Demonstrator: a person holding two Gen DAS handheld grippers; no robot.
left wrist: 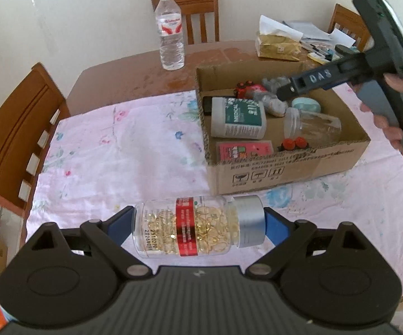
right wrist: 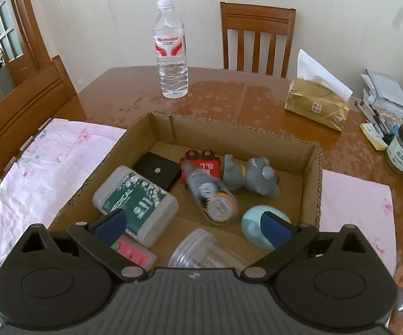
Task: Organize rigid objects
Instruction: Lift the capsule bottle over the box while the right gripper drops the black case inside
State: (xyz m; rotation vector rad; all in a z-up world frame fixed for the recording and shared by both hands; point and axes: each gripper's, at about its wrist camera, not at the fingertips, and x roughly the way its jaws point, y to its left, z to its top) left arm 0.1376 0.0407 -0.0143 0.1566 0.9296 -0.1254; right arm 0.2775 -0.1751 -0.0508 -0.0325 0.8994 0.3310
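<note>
Left gripper (left wrist: 198, 224): my fingers clamp the capsule bottle (left wrist: 195, 227) end to end.
Bottle axis: crosswise to my fingers, grey cap toward my right.
Bottle position: above the cloth, just short of the cardboard box (left wrist: 285, 171).
Box bearing: ahead and right.
Right gripper (right wrist: 193, 223): jaws spread, empty, over the box; my left is nearer the bottle.

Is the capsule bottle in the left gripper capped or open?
Capped. The capsule bottle lies sideways between the left gripper's fingers, silver cap on, capsules still inside.
</note>
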